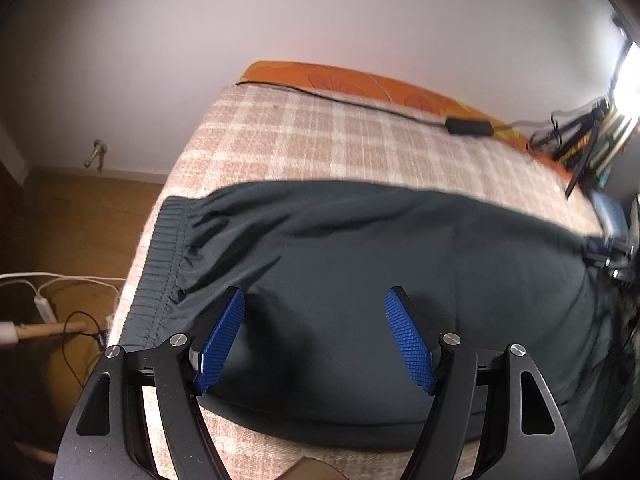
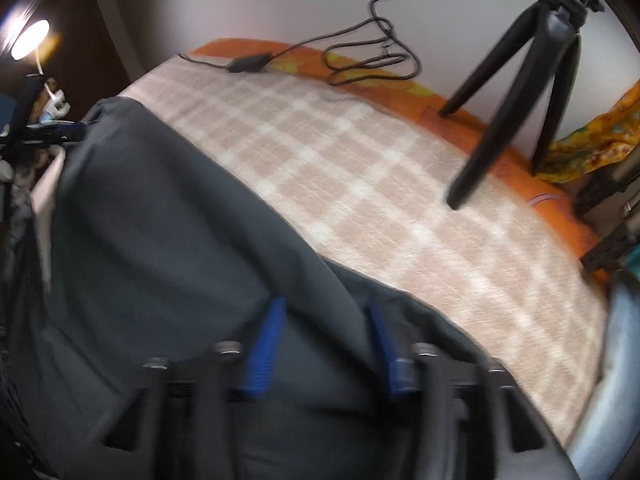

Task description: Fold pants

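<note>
Dark grey pants (image 1: 360,256) lie across a pink checked blanket (image 1: 320,140) on a bed, with the elastic waistband (image 1: 158,264) at the left. My left gripper (image 1: 316,296) is open and empty, its blue pads (image 1: 220,340) hovering over the pants near the waistband. In the right wrist view the pants (image 2: 160,240) fill the lower left. My right gripper (image 2: 328,312) is open, with its blue pads (image 2: 266,348) low over a ridge of the fabric; the view is blurred.
A black tripod (image 2: 520,80) stands at the far right of the bed. A black power adapter (image 1: 468,126) and cable (image 2: 372,52) lie along the orange sheet (image 1: 360,80) by the wall. The bed's left edge drops to a wooden floor (image 1: 80,208) with cables.
</note>
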The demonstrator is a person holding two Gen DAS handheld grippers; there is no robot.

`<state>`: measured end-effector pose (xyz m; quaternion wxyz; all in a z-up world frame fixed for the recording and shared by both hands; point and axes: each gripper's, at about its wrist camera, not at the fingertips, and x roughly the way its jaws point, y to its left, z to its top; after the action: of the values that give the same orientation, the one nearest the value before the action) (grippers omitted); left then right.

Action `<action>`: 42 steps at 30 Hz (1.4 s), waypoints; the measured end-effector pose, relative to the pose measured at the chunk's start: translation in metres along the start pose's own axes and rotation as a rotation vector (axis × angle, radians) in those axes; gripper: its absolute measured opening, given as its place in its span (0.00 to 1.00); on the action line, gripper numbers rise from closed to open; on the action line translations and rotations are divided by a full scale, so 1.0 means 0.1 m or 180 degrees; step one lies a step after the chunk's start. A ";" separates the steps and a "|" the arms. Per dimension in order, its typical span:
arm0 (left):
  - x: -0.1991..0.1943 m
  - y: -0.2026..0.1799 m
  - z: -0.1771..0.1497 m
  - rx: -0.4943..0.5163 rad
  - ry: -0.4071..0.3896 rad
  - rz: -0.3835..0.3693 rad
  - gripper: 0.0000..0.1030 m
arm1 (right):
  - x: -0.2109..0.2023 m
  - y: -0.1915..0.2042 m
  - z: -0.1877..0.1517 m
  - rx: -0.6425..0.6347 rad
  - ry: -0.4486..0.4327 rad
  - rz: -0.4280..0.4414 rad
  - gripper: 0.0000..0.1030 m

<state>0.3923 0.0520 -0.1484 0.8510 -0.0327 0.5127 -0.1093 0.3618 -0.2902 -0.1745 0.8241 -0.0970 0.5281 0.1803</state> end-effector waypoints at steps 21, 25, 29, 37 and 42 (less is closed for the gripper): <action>0.30 -0.37 0.37 -0.0176 0.0356 0.0241 0.71 | -0.90 1.67 -0.96 -0.1209 -0.0510 -0.0300 0.00; 0.45 -0.32 0.29 -0.0309 0.0455 0.0366 0.69 | -0.90 1.71 -0.98 -0.1256 -0.0563 -0.0357 0.00; 0.37 -0.28 0.24 -0.0351 0.0141 0.0384 0.24 | -0.93 1.70 -0.98 -0.1228 -0.0620 -0.0390 0.00; 0.09 -0.26 0.05 -0.0355 -0.0356 -0.0212 0.00 | -0.98 1.62 -0.92 -0.1062 -0.0694 -0.0519 0.00; -0.26 -0.21 0.00 -0.0388 -0.0606 -0.0254 0.00 | -1.20 1.66 -0.94 -0.1047 -0.0809 -0.0538 0.00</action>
<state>0.3778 0.0369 -0.1224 0.8872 -0.1150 0.4335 -0.1081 0.1714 -0.1944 -0.1004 0.8693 -0.2505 0.3735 0.2050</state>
